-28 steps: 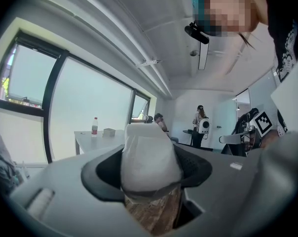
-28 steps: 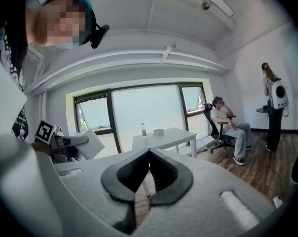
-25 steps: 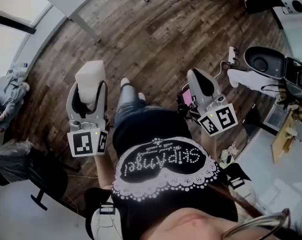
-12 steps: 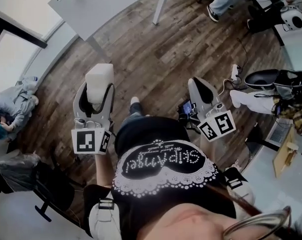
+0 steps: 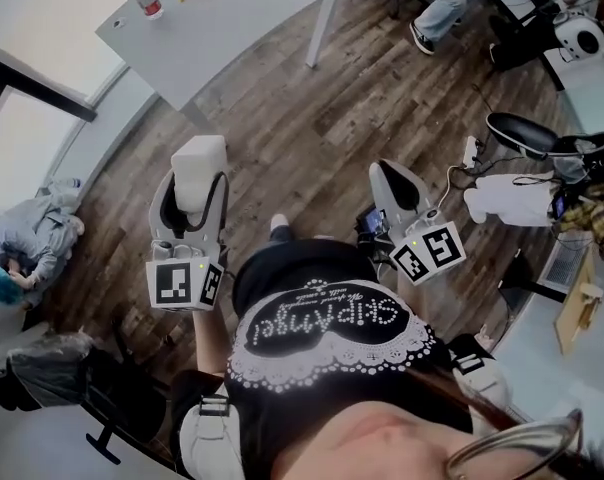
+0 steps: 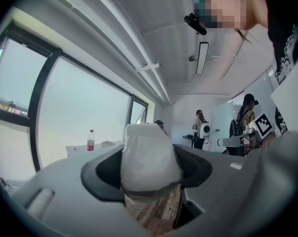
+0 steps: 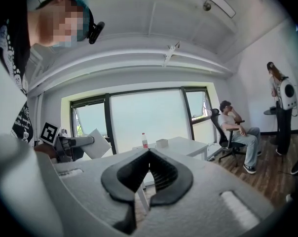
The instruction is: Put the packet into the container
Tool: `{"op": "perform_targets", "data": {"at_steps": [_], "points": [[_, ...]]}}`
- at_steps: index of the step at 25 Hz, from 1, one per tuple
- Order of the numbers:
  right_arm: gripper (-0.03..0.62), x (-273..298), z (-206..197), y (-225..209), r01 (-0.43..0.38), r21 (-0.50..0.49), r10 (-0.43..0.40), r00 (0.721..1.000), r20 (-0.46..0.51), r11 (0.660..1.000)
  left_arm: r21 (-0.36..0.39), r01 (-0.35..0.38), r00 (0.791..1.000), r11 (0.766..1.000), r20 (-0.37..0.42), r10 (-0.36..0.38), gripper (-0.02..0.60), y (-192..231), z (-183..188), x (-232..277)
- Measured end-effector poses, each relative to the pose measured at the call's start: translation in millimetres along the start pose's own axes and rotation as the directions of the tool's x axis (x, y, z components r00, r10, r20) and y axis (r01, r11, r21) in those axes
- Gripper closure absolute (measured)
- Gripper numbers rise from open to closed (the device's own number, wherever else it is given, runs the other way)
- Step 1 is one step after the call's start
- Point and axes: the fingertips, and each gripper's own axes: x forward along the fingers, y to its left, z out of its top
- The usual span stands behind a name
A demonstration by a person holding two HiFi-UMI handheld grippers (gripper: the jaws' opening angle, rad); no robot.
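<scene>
Fingers (image 6: pixel 194 168) of your left gripper (image 5: pixel 195 190) clamp the packet (image 6: pixel 149 154), your right gripper (image 7: pixel 149 156) is closed empty, and the table (image 5: pixel 252 13) has drawn nearer.

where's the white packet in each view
Head view: packet left of centre, in the left gripper, over the wooden floor.
Left gripper view: packet dead centre, clamped between the jaws.
Right gripper view: packet small, at mid-left.
Shared landmark: red-labelled bottle on the white table.
</scene>
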Motion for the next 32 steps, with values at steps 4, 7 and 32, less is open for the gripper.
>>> {"op": "perform_targets", "data": {"at_steps": [4, 7, 32], "points": [[0.599, 10, -9, 2, 0.009, 0.018, -0.008, 1.0, -0.03, 1.0, -0.01, -0.013, 1.0, 1.0, -0.009, 0.013, 0.298, 17, -7, 2], [0.599, 14, -11, 3, 0.013, 0.026, -0.012, 0.999, -0.035, 1.0, -0.017, -0.025, 0.999, 1.0, -0.029, 0.024, 0.298, 23, -14, -1], [0.599, 126, -1, -60, -0.115, 0.081, 0.122, 0.989, -0.088, 0.99, -0.042, -0.119, 0.992, 0.992, -0.039, 0.117, 0.298, 48, -7, 96]]}}
